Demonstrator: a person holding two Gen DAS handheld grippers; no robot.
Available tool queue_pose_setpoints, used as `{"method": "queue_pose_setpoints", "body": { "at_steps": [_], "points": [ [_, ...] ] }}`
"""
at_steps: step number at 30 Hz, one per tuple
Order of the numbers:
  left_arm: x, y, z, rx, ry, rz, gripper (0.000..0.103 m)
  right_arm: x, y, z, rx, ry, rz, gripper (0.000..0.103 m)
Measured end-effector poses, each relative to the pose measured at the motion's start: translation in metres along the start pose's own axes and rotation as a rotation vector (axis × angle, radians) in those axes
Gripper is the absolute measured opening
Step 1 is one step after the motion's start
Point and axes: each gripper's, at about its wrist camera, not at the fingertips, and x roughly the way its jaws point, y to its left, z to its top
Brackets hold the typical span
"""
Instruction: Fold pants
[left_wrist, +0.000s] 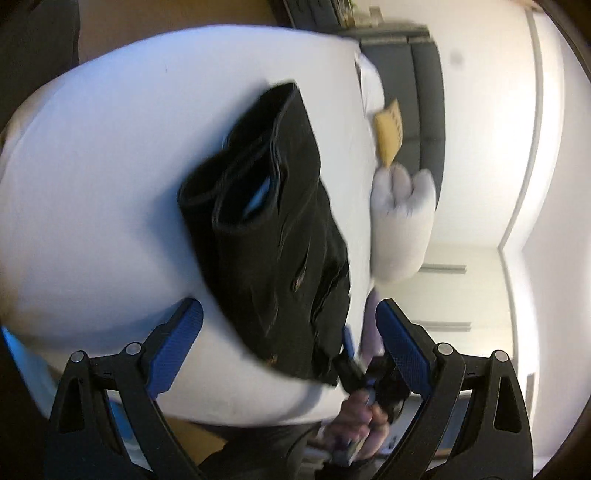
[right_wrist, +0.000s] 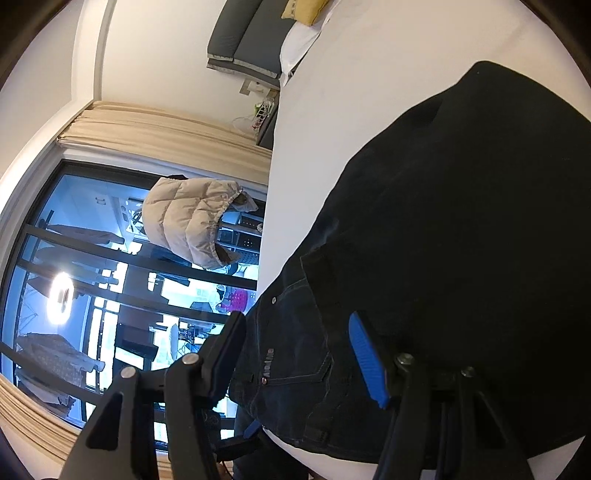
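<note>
Pants look folded at least once already: black denim pants (left_wrist: 273, 229) lie as a stacked bundle on the white-sheeted bed (left_wrist: 92, 184), waist end at the bed's near edge, 2 hem openings further in toward the middle.

My left gripper (left_wrist: 288, 350) is spread wide, holding nothing, hovering at the near edge. My right gripper (right_wrist: 295, 354) is also spread, fingers either side of the waist and back pocket, not yet pinching.

Next, I judge: close on the waist layers and carry them over toward the hems.

Denim is stiff and thick, with visible stitching and rivets; the sheet is smooth.
</note>
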Motion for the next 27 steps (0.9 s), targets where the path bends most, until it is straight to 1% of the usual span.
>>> {"method": "queue_pose_setpoints", "body": {
  "at_steps": [5, 7, 9, 10, 11, 12, 13, 15, 17, 19, 20, 22, 23, 25, 27],
  "points": [
    [0.015, 0.01, 0.009, -0.071, -0.068, -0.044, 0.094, 0.001, -0.002, -0.002, -0.011, 0.02, -0.016, 0.062],
    [0.021, 0.008, 0.013, -0.088, -0.078, -0.055, 0.094, -0.001, -0.004, -0.004, -0.017, 0.024, -0.02, 0.062],
    [0.026, 0.004, 0.018, -0.106, -0.081, -0.062, 0.091, 0.0, -0.004, -0.002, -0.014, 0.025, -0.021, 0.062],
    [0.027, 0.003, 0.016, -0.113, -0.081, -0.07, 0.084, 0.0, -0.005, -0.001, -0.013, 0.026, -0.023, 0.062],
    [0.03, 0.0, 0.019, -0.114, -0.075, -0.071, 0.074, 0.001, -0.005, 0.001, -0.013, 0.03, -0.026, 0.062],
    [0.034, -0.002, 0.02, -0.11, -0.067, -0.067, 0.068, 0.001, -0.005, 0.003, -0.015, 0.035, -0.027, 0.062],
    [0.029, 0.0, 0.018, -0.105, -0.06, -0.057, 0.062, 0.002, -0.004, 0.005, -0.019, 0.04, -0.028, 0.062],
    [0.035, -0.006, 0.021, -0.089, -0.047, -0.043, 0.056, 0.006, -0.001, 0.011, -0.033, 0.062, -0.027, 0.062],
    [0.042, -0.016, 0.025, -0.055, -0.021, -0.032, 0.039, 0.016, 0.004, 0.016, -0.05, 0.1, -0.018, 0.062],
    [0.046, -0.027, 0.028, -0.023, -0.004, -0.037, 0.029, 0.027, 0.01, 0.02, -0.068, 0.153, -0.017, 0.062],
    [0.05, -0.034, 0.03, 0.006, 0.005, -0.039, 0.027, 0.037, 0.013, 0.022, -0.083, 0.195, -0.026, 0.062],
    [0.056, -0.049, 0.031, 0.071, 0.01, -0.023, 0.024, 0.049, 0.015, 0.025, -0.107, 0.243, -0.052, 0.062],
    [0.061, -0.057, 0.029, 0.103, 0.013, -0.013, 0.022, 0.06, 0.014, 0.027, -0.109, 0.281, -0.072, 0.062],
    [0.069, -0.069, 0.031, 0.173, 0.015, 0.021, 0.019, 0.078, 0.002, 0.027, -0.08, 0.346, -0.113, 0.065],
    [0.077, -0.078, 0.032, 0.213, 0.021, 0.045, 0.018, 0.09, -0.011, 0.024, -0.067, 0.377, -0.157, 0.065]
  ]
}}
